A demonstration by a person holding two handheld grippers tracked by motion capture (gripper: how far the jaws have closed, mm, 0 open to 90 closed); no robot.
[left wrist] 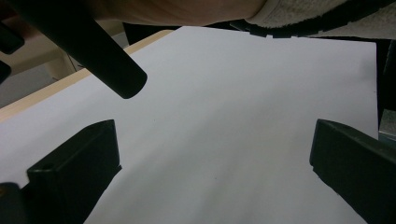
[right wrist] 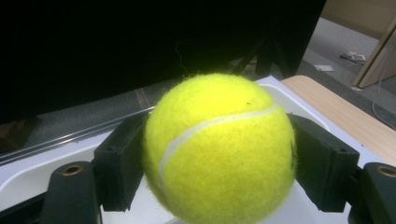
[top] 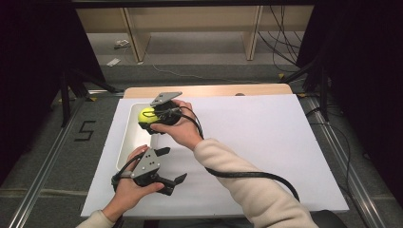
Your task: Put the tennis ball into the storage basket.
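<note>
**A:** So where's the tennis ball point(right wrist: 219, 149) right now?

**B:** Pinched between the jaws of the right gripper point(top: 151, 119), one jaw on each side, held over the white tray point(top: 124, 142) at the tabletop's left. The tray floor sits right below it, so any drop is straight down.

**A:** And the left gripper point(top: 172, 166)?

**B:** Jaws wide apart, nothing in them, hovering over the white sheet point(left wrist: 233, 140) just beside the tray's near end. Can't tell how high the ball sits above the tray; the hand hides that.

Left claw point(left wrist: 210, 163) with jaws spread wide, white sheet point(left wrist: 233, 116) below, black cable point(left wrist: 88, 46) crossing, sleeve point(left wrist: 308, 11) above
</note>
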